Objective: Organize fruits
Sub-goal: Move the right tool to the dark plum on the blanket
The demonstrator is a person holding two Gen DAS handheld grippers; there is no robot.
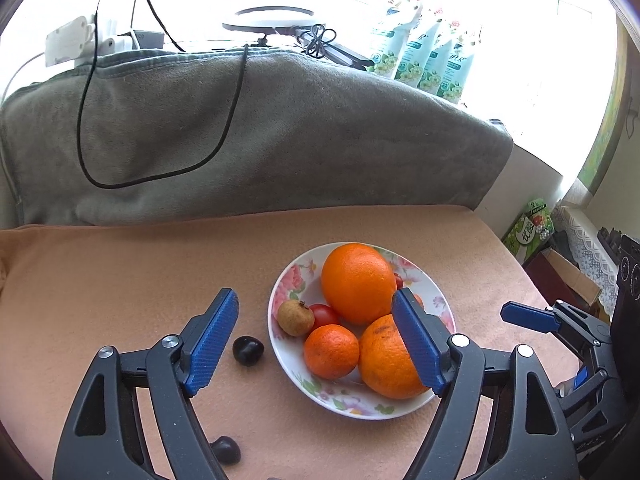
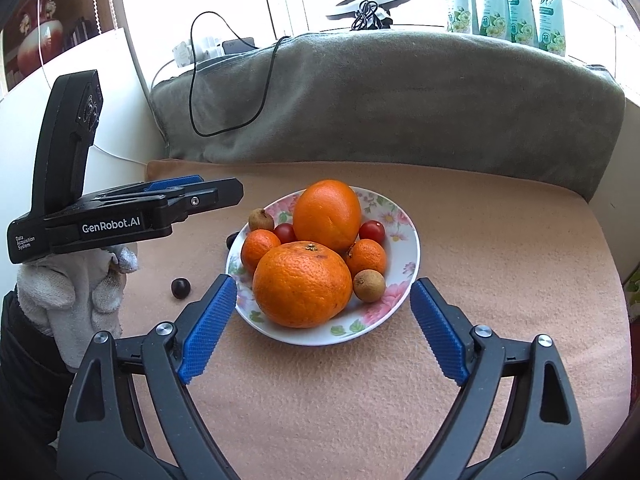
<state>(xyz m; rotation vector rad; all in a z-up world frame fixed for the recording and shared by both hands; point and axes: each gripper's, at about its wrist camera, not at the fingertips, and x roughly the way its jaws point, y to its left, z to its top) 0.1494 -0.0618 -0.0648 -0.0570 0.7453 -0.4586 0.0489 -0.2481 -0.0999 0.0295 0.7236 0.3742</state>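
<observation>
A floral plate [image 1: 440, 308] [image 2: 408, 248] on the peach cloth holds two big oranges [image 1: 358, 282] [image 2: 302, 284], small tangerines [image 1: 331, 351] [image 2: 366, 258], cherry tomatoes [image 1: 325, 314] [image 2: 372, 230] and brown longans [image 1: 296, 317] [image 2: 369, 285]. Two dark cherries [image 1: 248, 351] [image 2: 181, 288] lie on the cloth left of the plate; the second [image 1: 226, 450] is near my left gripper's base. My left gripper [image 1: 316, 340] is open and empty above the plate's left edge. My right gripper [image 2: 322, 320] is open and empty at the plate's near side.
A grey blanket [image 1: 280, 132] [image 2: 400, 100] with a black cable [image 1: 236, 100] backs the peach cloth. Refill pouches [image 1: 424, 56] and a ring light [image 1: 274, 20] stand on the sill behind. The left gripper's body and gloved hand [image 2: 80, 288] are at the left.
</observation>
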